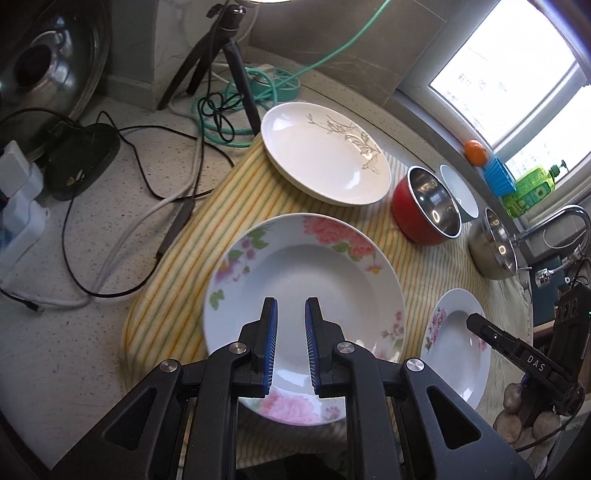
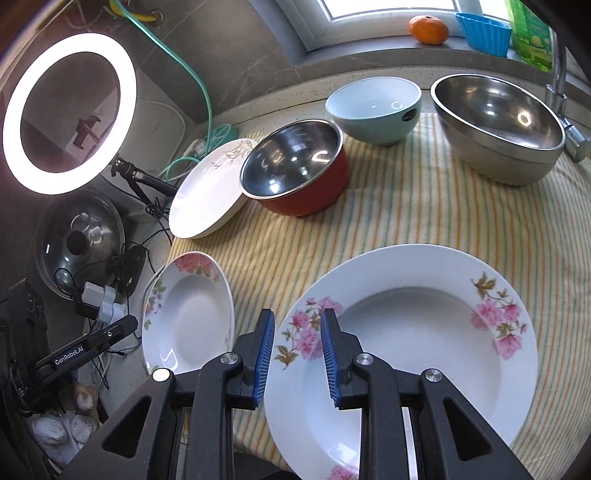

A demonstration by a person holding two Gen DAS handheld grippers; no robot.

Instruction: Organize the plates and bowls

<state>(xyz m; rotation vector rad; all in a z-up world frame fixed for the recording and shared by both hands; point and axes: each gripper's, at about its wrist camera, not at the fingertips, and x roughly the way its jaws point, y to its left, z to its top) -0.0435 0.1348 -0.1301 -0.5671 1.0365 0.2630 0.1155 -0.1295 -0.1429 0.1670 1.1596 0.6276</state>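
My left gripper (image 1: 291, 308) is open and empty above a rose-patterned deep plate (image 1: 325, 266). My right gripper (image 2: 297, 319) is open, its jaws standing either side of the left rim of a pink-blossom deep plate (image 2: 424, 332), not closed on it. That plate also shows in the left wrist view (image 1: 458, 343). The rose plate shows in the right wrist view (image 2: 188, 314). A white plate with a grey flower print (image 1: 321, 162) (image 2: 210, 192) lies further back. A red bowl (image 2: 295, 170) (image 1: 424, 205), a pale blue bowl (image 2: 373, 110) (image 1: 458, 192) and a steel bowl (image 2: 498, 125) (image 1: 495, 243) stand behind.
All dishes sit on a yellow striped cloth (image 2: 369, 221) (image 1: 207, 221). Cables and a tripod (image 1: 229, 74), a ring light (image 2: 70, 110) and a pot lid (image 2: 79, 240) crowd the left counter. A tap (image 2: 561, 92), an orange (image 2: 428, 29) and a blue cup (image 2: 484, 33) are at the window side.
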